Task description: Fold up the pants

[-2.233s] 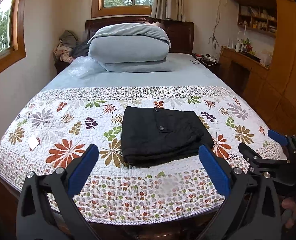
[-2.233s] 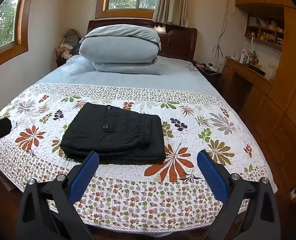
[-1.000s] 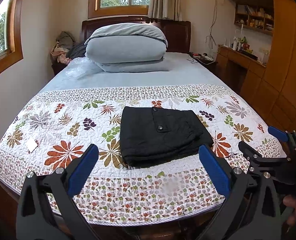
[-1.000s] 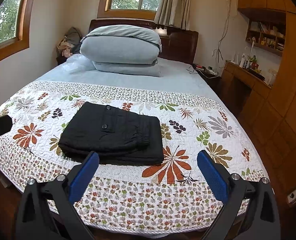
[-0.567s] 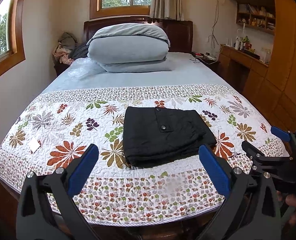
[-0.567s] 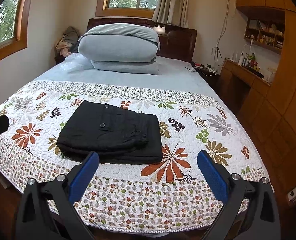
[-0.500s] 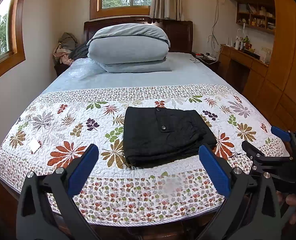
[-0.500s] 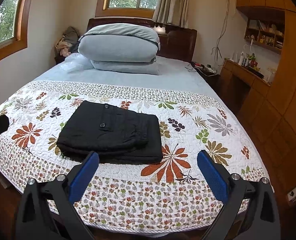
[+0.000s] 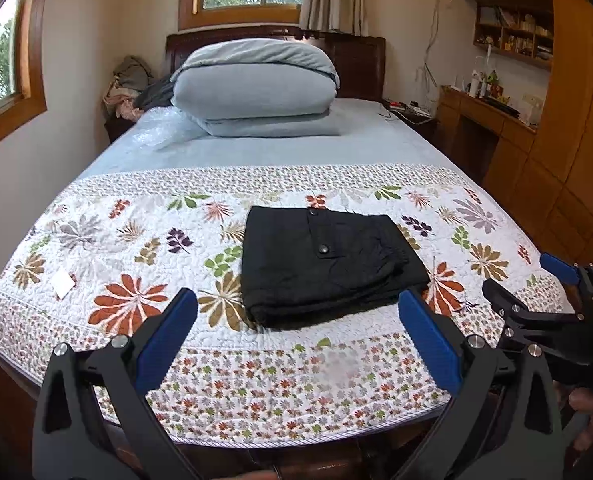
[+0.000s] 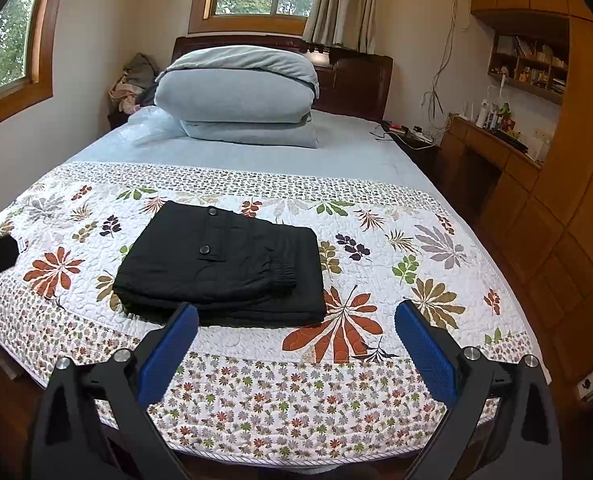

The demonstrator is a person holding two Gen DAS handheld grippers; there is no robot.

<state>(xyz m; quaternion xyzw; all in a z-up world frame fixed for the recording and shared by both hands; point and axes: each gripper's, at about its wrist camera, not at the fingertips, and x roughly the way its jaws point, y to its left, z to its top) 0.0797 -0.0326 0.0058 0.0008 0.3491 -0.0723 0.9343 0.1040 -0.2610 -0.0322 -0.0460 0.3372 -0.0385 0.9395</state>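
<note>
While the black pants (image 9: 324, 268) lay folded in a flat rectangle on the floral quilted bedspread (image 9: 128, 264), the left gripper (image 9: 298, 338) and right gripper (image 10: 296, 340) hung spread wide, empty, clear of the cloth.

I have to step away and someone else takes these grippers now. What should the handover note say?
Left gripper: open, empty, held back at the foot of the bed.
Right gripper: open, empty, also short of the bed's edge.
Black pants: lying on the floral quilt as a compact folded stack, touched by neither gripper.
Done: the folding looks finished.
Left: probably nothing; at most tidy the slightly offset layers at the near edge.
</note>
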